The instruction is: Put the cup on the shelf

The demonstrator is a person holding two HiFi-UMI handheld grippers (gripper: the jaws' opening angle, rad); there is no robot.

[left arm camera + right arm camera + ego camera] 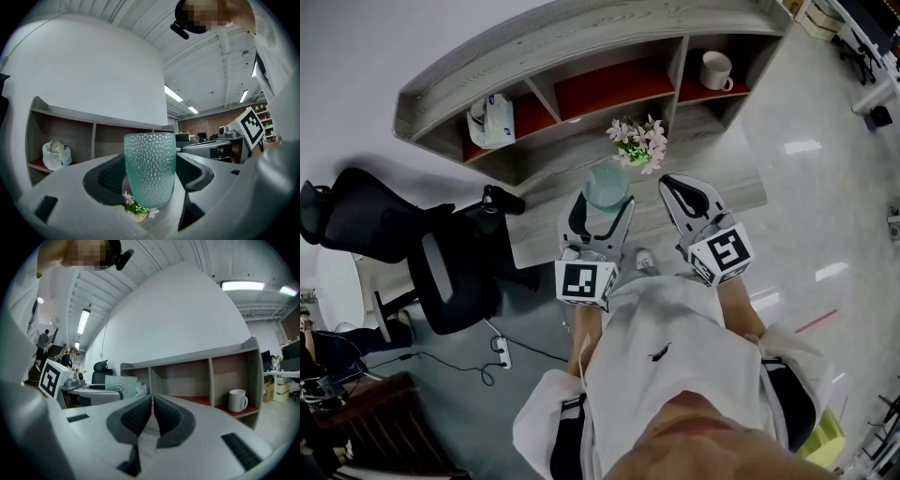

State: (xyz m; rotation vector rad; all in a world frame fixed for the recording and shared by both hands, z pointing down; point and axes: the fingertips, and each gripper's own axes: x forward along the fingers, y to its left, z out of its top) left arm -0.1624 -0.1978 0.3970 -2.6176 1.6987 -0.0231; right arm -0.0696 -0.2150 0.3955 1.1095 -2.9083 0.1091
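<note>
A pale green dimpled cup (606,186) (150,168) stands upright between the jaws of my left gripper (604,199) (151,174), which is shut on it. It hangs in front of the grey wooden shelf (581,47) (65,115) (197,357), just above the low desk. The same cup (121,385) shows at the left in the right gripper view. My right gripper (677,187) (153,416) is beside it on the right, shut with nothing between its pads.
A white mug (715,70) (237,400) sits in the shelf's right compartment and a white pack (491,120) (56,153) in the left one. A small flower pot (639,142) (137,206) stands on the desk by the cup. A black office chair (412,244) is at the left.
</note>
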